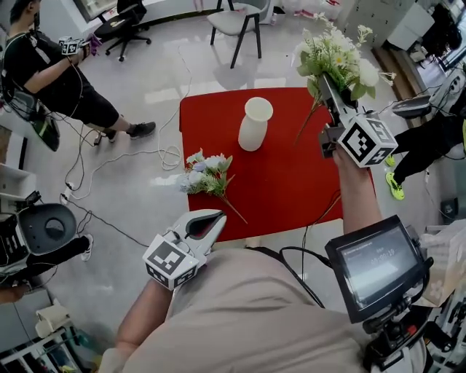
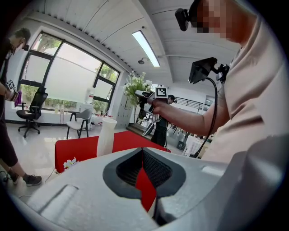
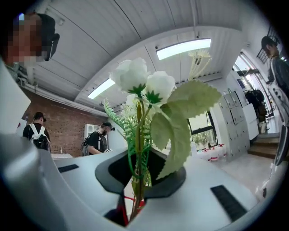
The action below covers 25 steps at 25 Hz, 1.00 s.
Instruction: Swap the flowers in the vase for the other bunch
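A white vase (image 1: 255, 124) stands empty near the far edge of the red table (image 1: 291, 182); it also shows in the left gripper view (image 2: 105, 137). A bunch of blue and white flowers (image 1: 206, 173) lies on the table's left side. My right gripper (image 1: 325, 84) is raised over the table's right part, shut on the stems of a white and green bunch (image 1: 336, 55); those stems (image 3: 135, 180) pass between its jaws. My left gripper (image 1: 213, 217) hovers at the table's near left corner, jaws together and holding nothing.
A grey chair (image 1: 237, 22) stands beyond the table. A person (image 1: 51, 73) stands on the left by an office chair (image 1: 127, 22). Cables (image 1: 145, 156) trail over the floor at left. Another person's legs (image 1: 415, 149) are at the right. A monitor (image 1: 378, 266) hangs at my chest.
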### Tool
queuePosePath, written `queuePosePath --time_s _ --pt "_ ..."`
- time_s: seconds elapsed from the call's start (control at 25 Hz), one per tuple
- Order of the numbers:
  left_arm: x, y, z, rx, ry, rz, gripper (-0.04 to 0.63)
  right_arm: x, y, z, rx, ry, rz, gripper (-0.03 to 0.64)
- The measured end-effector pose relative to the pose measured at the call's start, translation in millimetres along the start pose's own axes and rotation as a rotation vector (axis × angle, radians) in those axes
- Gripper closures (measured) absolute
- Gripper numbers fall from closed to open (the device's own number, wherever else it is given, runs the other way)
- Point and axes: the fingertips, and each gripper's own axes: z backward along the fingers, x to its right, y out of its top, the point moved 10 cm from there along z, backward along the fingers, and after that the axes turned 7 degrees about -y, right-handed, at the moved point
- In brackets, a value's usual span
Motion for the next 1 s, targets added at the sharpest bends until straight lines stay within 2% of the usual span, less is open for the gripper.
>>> queuePosePath --time_s 0.48,0.76,1.0 --pt "-2.5 -6.5 25.1 0.031 0.091 0.013 0.588 -40.0 9.4 -29.8 0.156 0.067 0.050 0.552" --pt "4.6 -8.6 32.7 0.036 0.114 0.022 0.588 -56.4 11.7 -39.4 0.234 0.097 0.062 0.552" --pt "11.9 -10.3 41.2 0.044 0.132 0.038 0.588 -68.6 3.1 -45.8 0.239 0.092 0.145 0.552"
